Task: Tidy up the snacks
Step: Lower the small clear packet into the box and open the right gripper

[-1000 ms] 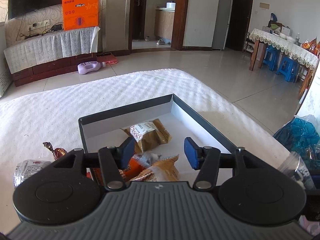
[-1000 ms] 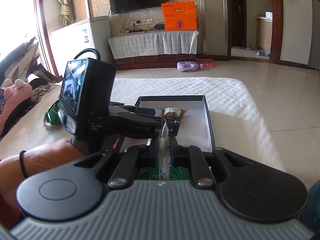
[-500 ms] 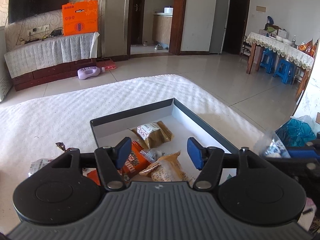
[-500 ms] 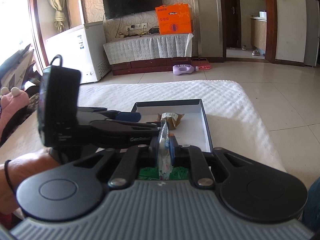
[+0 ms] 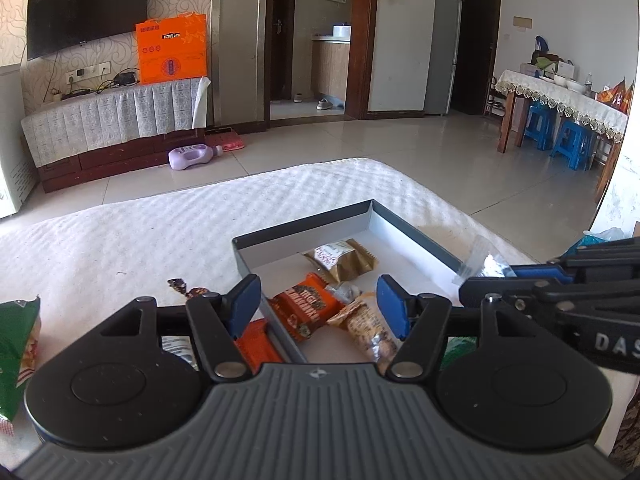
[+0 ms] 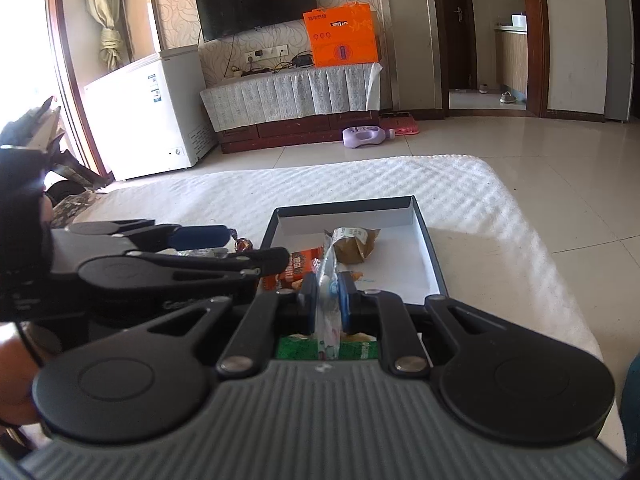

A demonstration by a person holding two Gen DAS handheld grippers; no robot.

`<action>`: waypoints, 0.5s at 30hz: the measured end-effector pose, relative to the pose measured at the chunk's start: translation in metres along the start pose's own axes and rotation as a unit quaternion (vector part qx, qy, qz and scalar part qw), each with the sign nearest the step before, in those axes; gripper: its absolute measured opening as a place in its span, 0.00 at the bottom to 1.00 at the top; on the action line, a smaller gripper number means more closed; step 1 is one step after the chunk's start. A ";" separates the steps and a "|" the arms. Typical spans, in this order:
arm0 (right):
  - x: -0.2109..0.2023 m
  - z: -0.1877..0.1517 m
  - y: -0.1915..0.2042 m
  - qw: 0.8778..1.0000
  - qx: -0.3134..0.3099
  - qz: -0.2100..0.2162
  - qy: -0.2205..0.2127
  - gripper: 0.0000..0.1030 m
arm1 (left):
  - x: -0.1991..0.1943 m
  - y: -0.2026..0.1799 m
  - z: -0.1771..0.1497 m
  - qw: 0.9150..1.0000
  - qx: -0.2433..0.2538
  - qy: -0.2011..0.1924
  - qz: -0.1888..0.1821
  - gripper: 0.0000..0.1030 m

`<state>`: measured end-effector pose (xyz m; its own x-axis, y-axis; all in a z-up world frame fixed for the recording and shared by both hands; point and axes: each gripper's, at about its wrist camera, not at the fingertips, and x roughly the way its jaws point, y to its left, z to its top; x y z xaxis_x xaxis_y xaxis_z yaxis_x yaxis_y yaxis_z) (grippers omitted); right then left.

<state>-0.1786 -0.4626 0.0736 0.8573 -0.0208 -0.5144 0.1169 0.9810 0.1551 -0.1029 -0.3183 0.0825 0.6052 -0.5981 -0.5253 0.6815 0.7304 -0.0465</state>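
On the white quilted cloth [image 5: 168, 224] covering the table sits a shallow grey cardboard box with a white floor [image 5: 416, 236], set there as the collecting place for the loose snacks, and three of them lie in it already: a brown foil packet with a white label [image 5: 340, 258] toward the far wall, an orange wrapped bar [image 5: 306, 306] against the near left wall, and a tan printed pouch [image 5: 366, 326] beside it. The left gripper [image 5: 318, 306] hangs over the near left corner of the box with nothing between its blue pads; its jaws have just been opening, which reads as a release into the box. The right gripper [image 6: 329, 298] is pinched tight on a thin clear plastic sachet [image 6: 326, 280], held upright by its edge above the near end of the box, probably so that it can be lowered in once the other gripper is clear. Outside the box, a green crisp bag [image 5: 16, 344], a second orange packet [image 5: 256, 344] and a dark twisted sweet wrapper [image 5: 188, 286] lie on the cloth to the left, not yet gathered in.
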 end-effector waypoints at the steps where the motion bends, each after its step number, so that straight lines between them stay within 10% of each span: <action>1: 0.003 0.000 0.001 1.000 0.002 0.000 0.001 0.14 | -0.003 0.003 -0.001 1.000 0.000 0.001 0.002 0.67; 15: 0.049 -0.004 0.011 0.999 0.016 -0.017 0.047 0.14 | -0.030 0.056 -0.016 0.999 -0.015 0.010 0.040 0.70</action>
<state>-0.1372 -0.4523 0.0466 0.8019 -0.0342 -0.5965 0.1621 0.9734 0.1620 -0.0896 -0.2538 0.0819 0.6482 -0.5312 -0.5456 0.6188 0.7850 -0.0292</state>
